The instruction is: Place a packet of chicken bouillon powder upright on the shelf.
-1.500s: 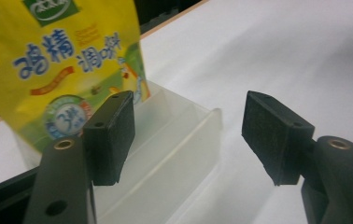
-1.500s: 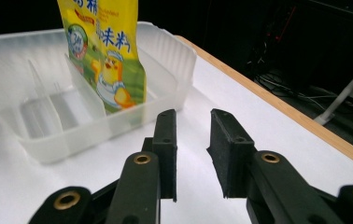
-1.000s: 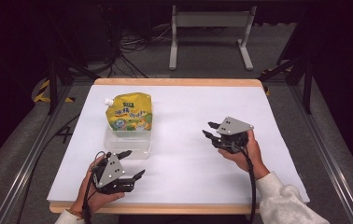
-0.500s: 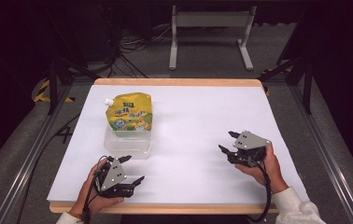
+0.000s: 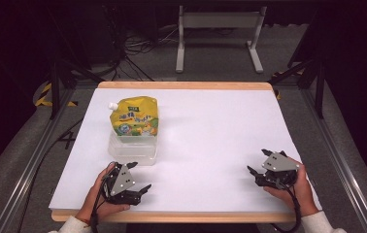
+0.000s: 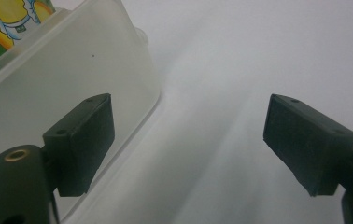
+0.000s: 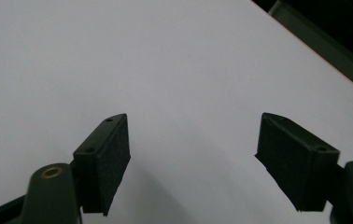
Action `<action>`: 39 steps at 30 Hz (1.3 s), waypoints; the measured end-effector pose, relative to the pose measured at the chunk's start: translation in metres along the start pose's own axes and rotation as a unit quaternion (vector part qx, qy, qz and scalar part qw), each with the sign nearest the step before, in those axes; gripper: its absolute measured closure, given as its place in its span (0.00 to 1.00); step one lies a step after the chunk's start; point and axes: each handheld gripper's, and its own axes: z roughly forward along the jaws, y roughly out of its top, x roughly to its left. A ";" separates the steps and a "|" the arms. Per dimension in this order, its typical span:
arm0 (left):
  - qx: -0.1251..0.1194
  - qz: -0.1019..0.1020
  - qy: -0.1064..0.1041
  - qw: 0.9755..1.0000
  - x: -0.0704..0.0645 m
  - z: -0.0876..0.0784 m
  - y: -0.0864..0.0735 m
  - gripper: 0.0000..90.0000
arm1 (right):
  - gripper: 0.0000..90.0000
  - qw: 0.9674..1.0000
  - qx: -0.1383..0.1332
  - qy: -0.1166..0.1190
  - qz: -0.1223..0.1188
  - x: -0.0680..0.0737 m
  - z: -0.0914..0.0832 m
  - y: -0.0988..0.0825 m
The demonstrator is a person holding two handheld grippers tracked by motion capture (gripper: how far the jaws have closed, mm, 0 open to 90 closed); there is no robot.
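Our left gripper (image 5: pixel 135 180) waits at the bench's (image 5: pixel 210 121) near edge, jaws just opening, empty; the clear container (image 5: pixel 132 149) with the yellow pouch (image 5: pixel 134 116) lies just beyond. Our right gripper (image 5: pixel 261 165), empty, has just been opening near the right corner.

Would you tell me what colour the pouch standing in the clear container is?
The pouch is yellow with green print, clearest in the high view.

Left hand (image 5: pixel 99 196): comes in from the bottom edge at the near left, wrapped round its gripper from behind
Left gripper (image 5: pixel 140 177): low over the table, jaws have just been opening, now wide apart with nothing between them
Right hand (image 5: pixel 295 187): near right, forearm entering from the bottom corner
Right gripper (image 5: pixel 257 162): jaws have just been opening, now spread wide, nothing between the pads
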 end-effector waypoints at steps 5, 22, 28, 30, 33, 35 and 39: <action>0.000 -0.020 -0.016 1.000 0.000 0.004 -0.002 0.14 | 0.23 0.999 0.011 -0.021 0.031 -0.003 -0.010 -0.026; 0.016 -0.033 -0.032 0.999 0.000 0.008 -0.002 0.09 | 0.15 0.996 0.001 -0.034 0.085 -0.004 -0.023 -0.052; 0.016 -0.032 -0.031 0.999 0.000 0.007 -0.001 0.09 | 0.14 0.995 0.000 -0.041 0.086 -0.002 -0.023 -0.050; 0.021 -0.030 -0.028 0.999 0.000 0.008 -0.001 0.09 | 0.14 0.996 0.002 -0.046 0.082 -0.002 -0.023 -0.050; 0.028 -0.025 -0.025 0.999 -0.001 0.008 -0.001 0.09 | 0.14 0.996 0.001 -0.049 0.078 -0.002 -0.022 -0.050; 0.029 -0.027 -0.024 0.999 -0.002 0.008 -0.001 0.09 | 0.14 0.996 -0.001 -0.048 0.077 -0.002 -0.022 -0.049; 0.026 -0.028 -0.025 0.999 -0.001 0.007 -0.001 0.09 | 0.14 0.996 -0.002 -0.046 0.078 -0.002 -0.021 -0.048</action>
